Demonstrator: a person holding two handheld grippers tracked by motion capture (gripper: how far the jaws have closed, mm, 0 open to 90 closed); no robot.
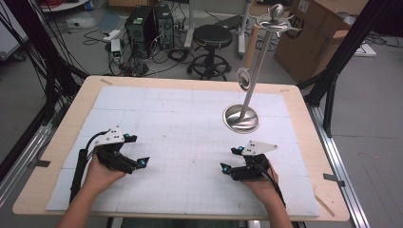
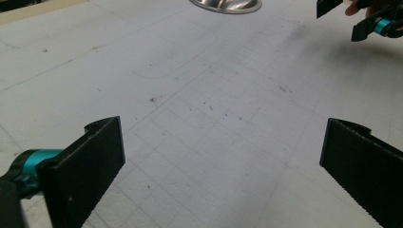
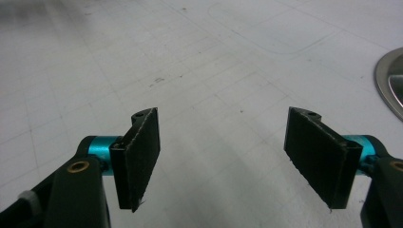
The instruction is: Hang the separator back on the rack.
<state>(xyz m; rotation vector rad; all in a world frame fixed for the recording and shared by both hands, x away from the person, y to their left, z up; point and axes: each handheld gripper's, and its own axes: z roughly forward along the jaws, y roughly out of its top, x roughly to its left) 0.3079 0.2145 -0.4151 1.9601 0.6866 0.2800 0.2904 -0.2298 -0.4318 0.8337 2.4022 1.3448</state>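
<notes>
Both hands rest low on the white surface (image 1: 190,123), and nothing is being held. The left tongs (image 1: 134,150) are spread wide with only bare mat between the jaws. The right tongs (image 1: 230,159) are spread wide too, and also hold nothing. This looks like the very start of the job, with both hands waiting.

The nearest thing to them is a shiny metal stand (image 1: 242,118). It sits on the far right part of the surface, a little beyond the right tongs and apart from them. Its round base lies flat on the mat, and its edge shows in the right gripper view (image 3: 390,85). A thin pole rises from the base and seems to lean to the right. A small ring (image 1: 244,79) hangs partway up, and curved arms sit at the top.

The next move is probably to bring the right tongs forward to the stand. The pole is thin and smooth, so the jaws would need to close around it squarely.
</notes>
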